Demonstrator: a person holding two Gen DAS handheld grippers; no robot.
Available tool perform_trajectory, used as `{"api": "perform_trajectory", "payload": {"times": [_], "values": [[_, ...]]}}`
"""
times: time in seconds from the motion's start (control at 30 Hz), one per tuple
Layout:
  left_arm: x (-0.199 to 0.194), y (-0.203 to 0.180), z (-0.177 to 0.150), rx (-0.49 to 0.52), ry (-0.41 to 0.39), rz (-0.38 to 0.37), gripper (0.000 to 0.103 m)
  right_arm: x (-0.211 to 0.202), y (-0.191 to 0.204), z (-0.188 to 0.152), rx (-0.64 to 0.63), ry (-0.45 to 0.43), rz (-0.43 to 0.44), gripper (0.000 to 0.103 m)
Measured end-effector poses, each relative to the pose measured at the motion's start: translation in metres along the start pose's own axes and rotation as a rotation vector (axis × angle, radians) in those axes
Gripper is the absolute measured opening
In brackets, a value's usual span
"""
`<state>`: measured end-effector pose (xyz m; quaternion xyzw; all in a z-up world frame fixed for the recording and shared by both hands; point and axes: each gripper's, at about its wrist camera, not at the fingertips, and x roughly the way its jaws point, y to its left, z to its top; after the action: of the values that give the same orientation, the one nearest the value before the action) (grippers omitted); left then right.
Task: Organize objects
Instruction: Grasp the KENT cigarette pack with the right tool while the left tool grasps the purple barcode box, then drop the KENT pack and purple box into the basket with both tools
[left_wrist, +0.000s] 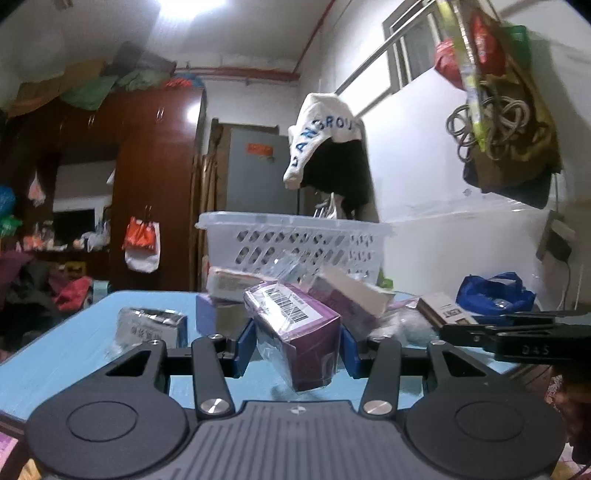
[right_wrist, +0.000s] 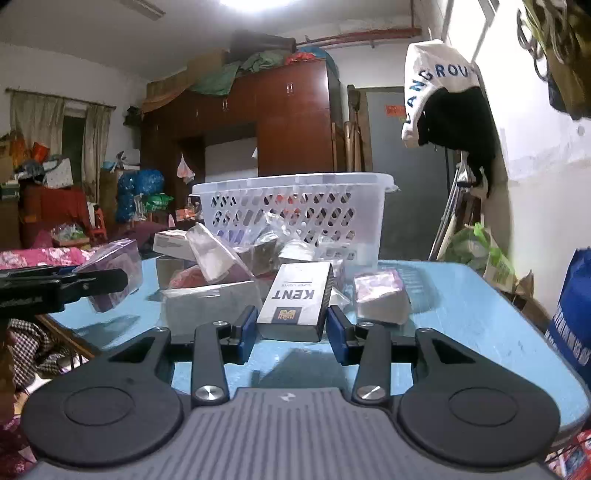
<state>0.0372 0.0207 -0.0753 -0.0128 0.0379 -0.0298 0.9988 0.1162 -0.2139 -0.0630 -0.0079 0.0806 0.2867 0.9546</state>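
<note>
left fingers (left_wrist: 298, 349) clamp purple box (left_wrist: 295, 332), right fingers (right_wrist: 291, 328) clamp kent box (right_wrist: 295, 301) (basket (right_wrist: 295, 210) behind)

A lived-in home bedroom: beyond the jaws stand a dark wooden wardrobe (right_wrist: 291, 122) piled with bedding, curtains (right_wrist: 37, 133), hanging clothes (left_wrist: 325, 144).

Left wrist view: mounted behind the fingers (left_wrist: 243, 347), facing level along them, low and close over the blue table (left_wrist: 55, 354). Right wrist view: same mounting behind the fingers (right_wrist: 245, 332), aimed slightly downward. Shared beyond the fingertips: white basket (left_wrist: 295, 240) (right_wrist: 295, 206), pile of boxes, wardrobe. Each view catches the opposite gripper at its edge.
</note>
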Motion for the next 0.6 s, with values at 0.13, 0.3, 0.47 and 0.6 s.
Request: {"api": "perform_trajectory", "payload": {"times": [0.13, 0.3, 0.47, 0.6], "values": [[0.002, 0.002, 0.006, -0.017, -0.011, -0.006, 0.051, -0.003, -0.004, 0.004, 0.017, -0.022, 0.015, 0.044], [0.023, 0.009, 0.048, -0.078, -0.058, -0.056, 0.051, 0.003, -0.014, 0.028, 0.041, -0.069, 0.058, 0.044], [0.067, 0.019, 0.116, -0.089, -0.07, -0.074, 0.051, 0.03, -0.021, 0.085, 0.016, -0.115, 0.097, 0.044], [0.142, 0.011, 0.171, 0.012, 0.029, -0.044, 0.051, 0.084, -0.019, 0.153, -0.051, -0.074, 0.126, 0.044]]}}
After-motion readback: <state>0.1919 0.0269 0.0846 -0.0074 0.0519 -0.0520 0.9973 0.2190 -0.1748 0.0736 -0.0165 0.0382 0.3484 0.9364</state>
